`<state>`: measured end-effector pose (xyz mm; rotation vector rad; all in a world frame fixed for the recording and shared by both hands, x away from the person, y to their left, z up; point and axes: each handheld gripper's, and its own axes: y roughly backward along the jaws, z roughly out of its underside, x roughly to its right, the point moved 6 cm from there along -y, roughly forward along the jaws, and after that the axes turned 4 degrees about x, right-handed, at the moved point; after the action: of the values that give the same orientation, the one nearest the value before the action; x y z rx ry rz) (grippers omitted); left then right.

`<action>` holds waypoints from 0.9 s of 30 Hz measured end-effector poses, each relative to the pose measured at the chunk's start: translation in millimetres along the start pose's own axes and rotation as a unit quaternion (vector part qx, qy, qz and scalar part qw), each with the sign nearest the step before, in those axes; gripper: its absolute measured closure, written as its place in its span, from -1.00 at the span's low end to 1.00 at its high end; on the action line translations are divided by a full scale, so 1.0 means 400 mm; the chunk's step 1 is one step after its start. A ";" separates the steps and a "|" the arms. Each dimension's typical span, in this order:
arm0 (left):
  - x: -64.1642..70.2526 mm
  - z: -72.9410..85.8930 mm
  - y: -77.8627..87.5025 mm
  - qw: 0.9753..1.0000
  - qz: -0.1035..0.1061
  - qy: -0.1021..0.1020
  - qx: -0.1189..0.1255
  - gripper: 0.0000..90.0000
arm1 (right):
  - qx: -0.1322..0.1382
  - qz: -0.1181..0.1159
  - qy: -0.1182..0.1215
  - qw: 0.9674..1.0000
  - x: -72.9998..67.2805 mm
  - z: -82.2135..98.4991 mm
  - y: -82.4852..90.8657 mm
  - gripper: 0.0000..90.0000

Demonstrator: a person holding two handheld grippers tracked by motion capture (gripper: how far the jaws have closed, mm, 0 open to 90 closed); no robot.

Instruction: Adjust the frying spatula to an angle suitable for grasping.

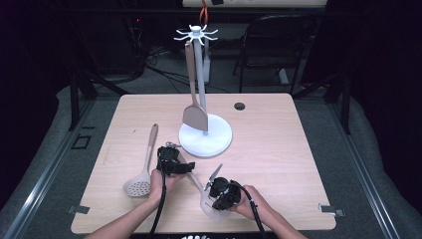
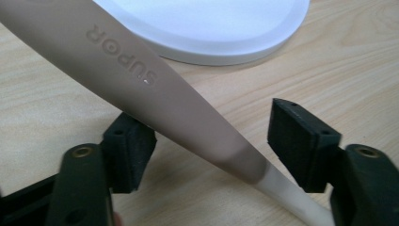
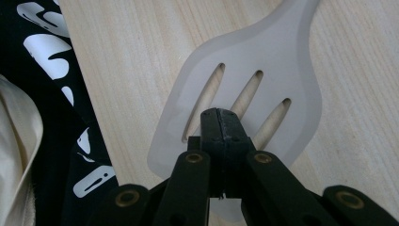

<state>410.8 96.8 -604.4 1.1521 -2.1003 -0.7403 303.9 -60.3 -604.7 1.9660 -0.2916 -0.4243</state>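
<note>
Tabletop (image 1: 278, 149): slotted turner's (image 3: 263, 89) handle passes between spread left claw (image 2: 211, 141) jaws.

skimmer (image 1: 142, 172) lies left of rack (image 1: 205, 134); turner (image 1: 194, 114) hangs there

white stand (image 1: 205, 139), taupe spatula (image 1: 194, 117), black grippers (image 1: 187, 167)

text: SUPOR | where: raised letters on the taupe spatula handle (image 2: 141, 80), read upside down in the left gripper view | other: white marks on black cloth (image 3: 70, 94) at the table edge, unreadable
</note>
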 end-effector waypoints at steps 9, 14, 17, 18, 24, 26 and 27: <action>-0.004 0.001 0.009 0.999 0.029 0.012 0.012 0.03 | -0.001 0.000 0.001 1.000 0.001 -0.001 0.001 1.00; 0.000 -0.003 0.023 0.998 0.044 0.018 0.033 0.10 | 0.014 -0.016 -0.014 1.000 0.005 -0.001 0.000 1.00; 0.003 -0.007 0.038 0.997 0.055 0.014 0.044 0.14 | 0.005 -0.013 -0.006 1.000 0.007 -0.002 0.005 1.00; 0.005 -0.008 0.041 0.997 0.057 0.015 0.050 0.15 | 0.013 -0.018 -0.012 1.000 0.005 -0.004 0.004 0.99; 0.007 -0.012 0.058 0.995 0.069 0.015 0.065 0.20 | 0.018 -0.026 -0.014 0.999 0.002 -0.009 0.008 0.84; 0.008 -0.013 0.063 0.995 0.071 0.013 0.068 0.22 | 0.017 -0.026 -0.010 0.999 0.001 -0.012 0.011 0.77; 0.008 -0.014 0.065 0.995 0.072 0.014 0.070 0.23 | 0.027 -0.027 -0.015 0.999 0.001 -0.017 0.015 0.75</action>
<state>400.0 105.0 -581.5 1.0645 -2.2141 -0.5142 306.9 -57.4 -596.9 2.0251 -0.2719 -0.4871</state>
